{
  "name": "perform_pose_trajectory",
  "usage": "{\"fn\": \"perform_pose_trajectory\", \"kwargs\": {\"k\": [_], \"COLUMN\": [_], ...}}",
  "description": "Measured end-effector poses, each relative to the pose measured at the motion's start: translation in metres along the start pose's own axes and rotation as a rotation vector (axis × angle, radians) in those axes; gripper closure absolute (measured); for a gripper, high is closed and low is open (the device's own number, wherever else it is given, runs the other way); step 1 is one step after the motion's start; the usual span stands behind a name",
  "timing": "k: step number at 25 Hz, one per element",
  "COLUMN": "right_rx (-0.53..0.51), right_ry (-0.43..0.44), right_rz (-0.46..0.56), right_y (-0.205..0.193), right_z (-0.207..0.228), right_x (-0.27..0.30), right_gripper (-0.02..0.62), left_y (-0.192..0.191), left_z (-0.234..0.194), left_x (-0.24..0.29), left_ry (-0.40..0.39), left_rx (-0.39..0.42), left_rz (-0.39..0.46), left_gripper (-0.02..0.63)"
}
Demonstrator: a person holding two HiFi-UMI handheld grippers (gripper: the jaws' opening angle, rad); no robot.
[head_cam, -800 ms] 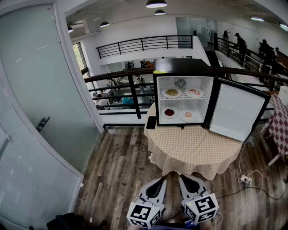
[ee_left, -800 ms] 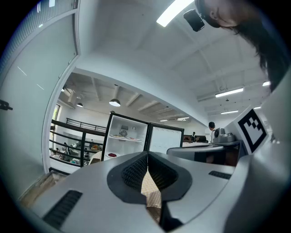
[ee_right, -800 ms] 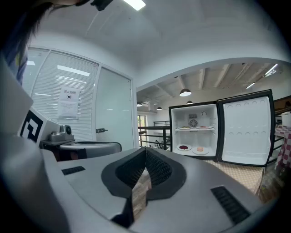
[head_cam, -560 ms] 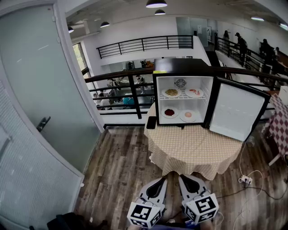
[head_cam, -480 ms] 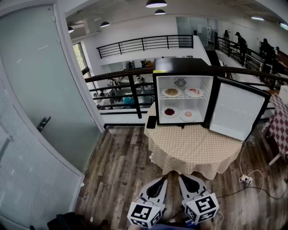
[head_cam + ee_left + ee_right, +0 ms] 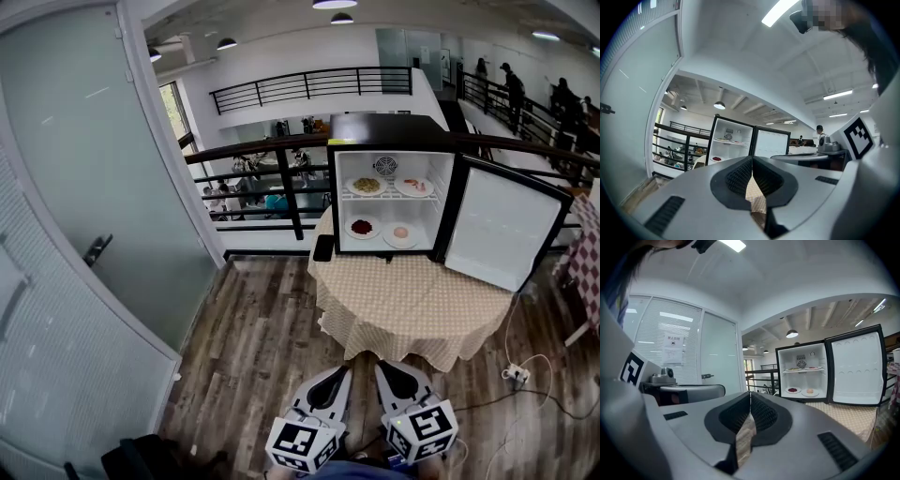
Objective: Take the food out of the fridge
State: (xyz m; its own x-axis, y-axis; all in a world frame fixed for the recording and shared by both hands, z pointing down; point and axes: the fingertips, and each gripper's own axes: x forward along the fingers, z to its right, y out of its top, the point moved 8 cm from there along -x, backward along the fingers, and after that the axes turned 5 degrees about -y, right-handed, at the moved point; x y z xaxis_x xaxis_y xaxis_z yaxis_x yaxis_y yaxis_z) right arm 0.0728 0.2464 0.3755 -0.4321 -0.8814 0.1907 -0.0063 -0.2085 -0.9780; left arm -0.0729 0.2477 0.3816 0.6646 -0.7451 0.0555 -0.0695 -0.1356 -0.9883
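left gripper (image 6: 340,373) level | right gripper (image 6: 382,368) dipped slightly | both fingers (image 6: 738,177) clenched, empty

Grey left tool (image 6: 337,373) and right tool (image 6: 382,367) carry black-and-white marker cubes (image 6: 302,442).

Four plates (image 6: 367,186) (image 6: 414,187) (image 6: 362,227) (image 6: 401,232), one fridge (image 6: 384,127), two tools (image 6: 341,373) (image 6: 381,369)

Head view steeply down, both gripper views level toward far fridge (image 6: 389,128)
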Motion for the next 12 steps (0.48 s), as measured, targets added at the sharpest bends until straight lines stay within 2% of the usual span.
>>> {"fn": "perform_pose_trajectory", "kwargs": {"k": [6,12], "right_rx": [0.013,0.025], "right_ry": [0.004,-0.046], "right_rz": [-0.010,-0.009], "right_y": [-0.002,0.003], "right_z": [0.008,0.039], "right_x": [0.014,0.034], "right_gripper": [0.577,0.577], "left_y": [-0.002,-0.001], "left_z": [-0.013,-0.028], "left_x": [0.012,0.052], "left_ry": [0.001,-0.038], "left_rx": [-0.002,0.013], "left_rz": [-0.009,-0.010], "left_gripper": [0.588,0.588]}}
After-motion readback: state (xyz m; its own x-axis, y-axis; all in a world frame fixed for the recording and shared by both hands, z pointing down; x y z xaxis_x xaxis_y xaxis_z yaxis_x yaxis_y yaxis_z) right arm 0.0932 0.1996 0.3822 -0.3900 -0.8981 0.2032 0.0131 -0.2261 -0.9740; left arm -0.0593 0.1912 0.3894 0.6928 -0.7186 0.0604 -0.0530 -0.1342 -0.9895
